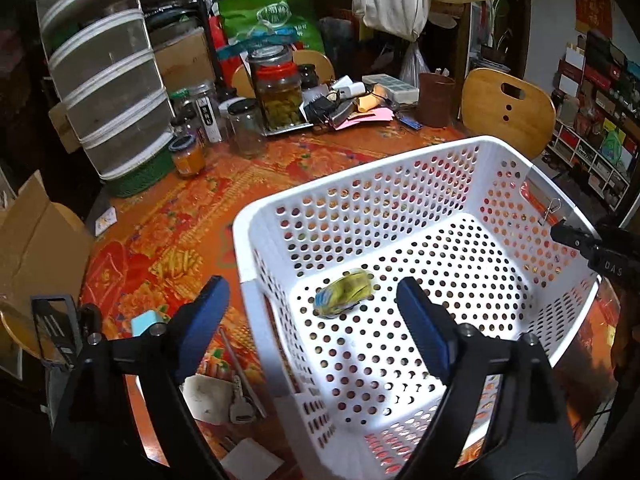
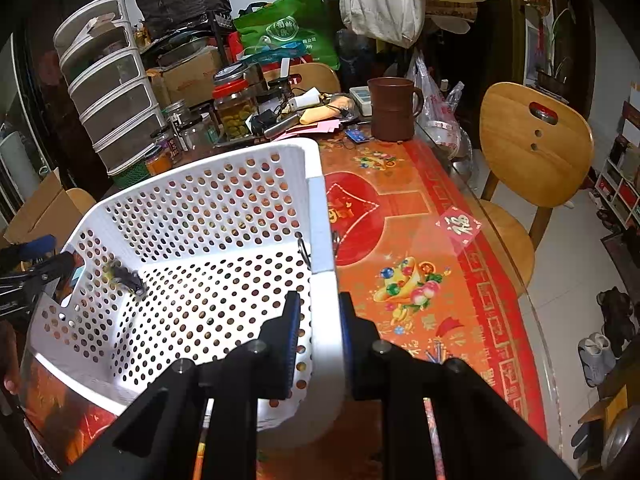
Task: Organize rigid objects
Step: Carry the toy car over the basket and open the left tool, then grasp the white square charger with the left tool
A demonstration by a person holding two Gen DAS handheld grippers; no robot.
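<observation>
- The toy car (image 1: 345,293) lies on the perforated floor of the white basket (image 1: 360,168), near the basket's left wall. One item is therefore already stowed.
- My left claw (image 1: 312,312) hangs above the basket's left rim, spread wide and grasping nothing. One finger is outside the wall, the other over the basket floor.
- My right claw (image 2: 319,320) is clenched on the basket's right wall, one finger inside and one outside, which steadies the basket on the worktop (image 2: 420,240).
- Remaining work, in my judgement: loose items lie on the worktop beside the basket's left wall, namely a light blue block (image 1: 146,322), a bunch of keys (image 1: 240,404) and a white pad (image 1: 206,398). They are not yet stowed.
- Jars (image 1: 280,92) and clutter stand at the worktop's far edge, well apart from the basket. I cannot tell whether they belong to the task.
</observation>
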